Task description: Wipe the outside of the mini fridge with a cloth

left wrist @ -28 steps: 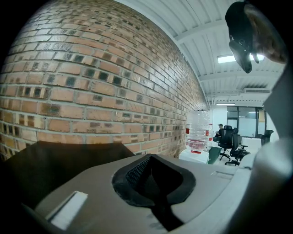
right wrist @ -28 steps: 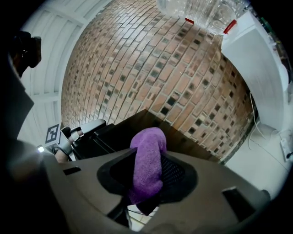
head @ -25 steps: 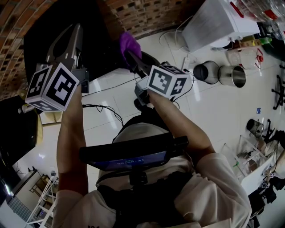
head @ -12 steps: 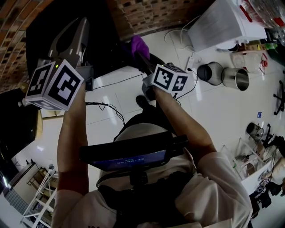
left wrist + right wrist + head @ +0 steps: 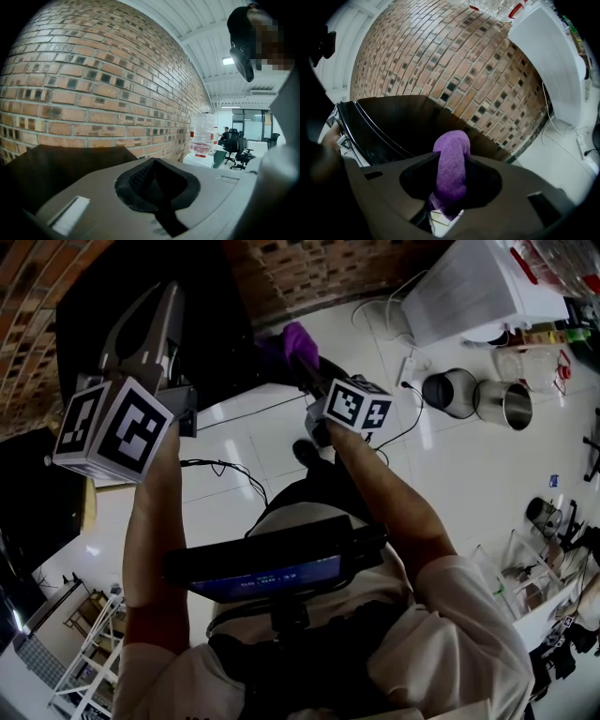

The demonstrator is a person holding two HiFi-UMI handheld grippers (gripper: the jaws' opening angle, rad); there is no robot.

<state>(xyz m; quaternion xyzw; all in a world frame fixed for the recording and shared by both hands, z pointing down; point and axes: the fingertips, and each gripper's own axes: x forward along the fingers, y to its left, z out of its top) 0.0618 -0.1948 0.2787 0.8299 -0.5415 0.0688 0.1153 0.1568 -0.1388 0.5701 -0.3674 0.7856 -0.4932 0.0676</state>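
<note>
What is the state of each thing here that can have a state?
left gripper, shut, nothing in it
right gripper, shut on the purple cloth
purple cloth, bunched, sticking out past the jaws
mini fridge, upright by the brick wall; door not visible enough to judge
steel pots, on the floor, no lids

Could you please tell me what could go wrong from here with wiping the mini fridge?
1. The right gripper clamps the purple cloth as a narrow roll. Against the black mini fridge, the hard jaws might scrape its glossy surface.
2. A black cable loops across the floor underfoot, so a step could snag it.
3. The left gripper is shut and empty, so nothing steadies the fridge if it shifts.
</note>
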